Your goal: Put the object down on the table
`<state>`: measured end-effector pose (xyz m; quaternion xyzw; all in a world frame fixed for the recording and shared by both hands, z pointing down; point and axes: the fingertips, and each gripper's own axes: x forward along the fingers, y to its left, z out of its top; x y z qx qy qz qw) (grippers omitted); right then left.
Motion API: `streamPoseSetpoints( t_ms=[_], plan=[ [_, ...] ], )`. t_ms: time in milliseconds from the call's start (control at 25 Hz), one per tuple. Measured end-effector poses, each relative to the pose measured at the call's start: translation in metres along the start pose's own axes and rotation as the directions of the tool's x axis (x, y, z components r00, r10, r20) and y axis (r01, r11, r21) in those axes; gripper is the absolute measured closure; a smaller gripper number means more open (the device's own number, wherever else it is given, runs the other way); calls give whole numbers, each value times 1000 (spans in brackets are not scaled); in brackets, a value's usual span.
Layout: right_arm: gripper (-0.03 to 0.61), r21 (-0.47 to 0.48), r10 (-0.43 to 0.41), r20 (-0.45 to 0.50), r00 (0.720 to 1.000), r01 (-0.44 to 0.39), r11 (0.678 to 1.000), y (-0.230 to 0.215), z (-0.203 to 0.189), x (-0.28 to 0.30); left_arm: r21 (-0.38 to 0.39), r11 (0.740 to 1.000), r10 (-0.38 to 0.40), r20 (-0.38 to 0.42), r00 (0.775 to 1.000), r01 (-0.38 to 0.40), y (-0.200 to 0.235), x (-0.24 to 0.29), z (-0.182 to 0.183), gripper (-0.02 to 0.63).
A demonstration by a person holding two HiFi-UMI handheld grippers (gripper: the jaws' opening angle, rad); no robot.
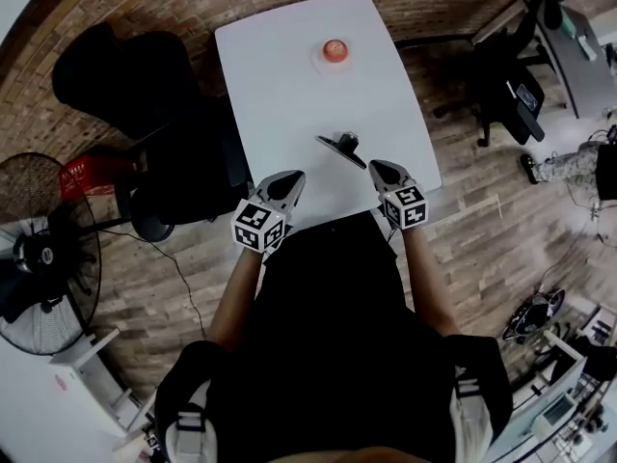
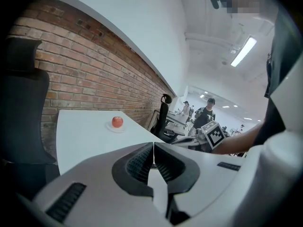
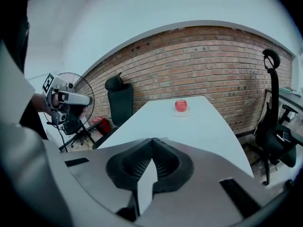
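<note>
A white table [image 1: 289, 85] stretches ahead of me. A red apple [image 1: 335, 50] sits on a small plate at its far end. A dark flat object [image 1: 341, 147] lies on the table near the front edge, just beyond and between my two grippers. My left gripper [image 1: 292, 179] hovers over the front edge, shut and empty. The right gripper [image 1: 379, 169] is a little right of the dark object, also shut with nothing in it. The apple [image 2: 117, 122] shows in the left gripper view beyond the shut left gripper [image 2: 153, 148]. In the right gripper view the apple [image 3: 181, 105] lies past the shut right gripper [image 3: 152, 143].
A black office chair [image 1: 145, 85] stands left of the table, with a red crate [image 1: 87, 174] and a floor fan [image 1: 43, 258] beyond it. Another black chair [image 1: 506, 80] and a desk stand to the right. People stand far off in the left gripper view.
</note>
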<state>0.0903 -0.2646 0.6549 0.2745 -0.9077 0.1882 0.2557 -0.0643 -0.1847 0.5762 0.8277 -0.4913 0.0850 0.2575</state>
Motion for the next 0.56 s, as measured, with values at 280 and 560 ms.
streamPoseSetpoints(
  t_ms=[280, 560],
  plan=[
    [580, 53, -34, -9, 999, 34, 998, 5, -19, -15, -10, 999, -40, -24, 999, 39, -5, 5, -11, 592],
    [580, 90, -62, -11, 998, 63, 994, 3, -31, -18, -5, 998, -62, -24, 998, 61, -7, 8, -12, 592]
  ],
)
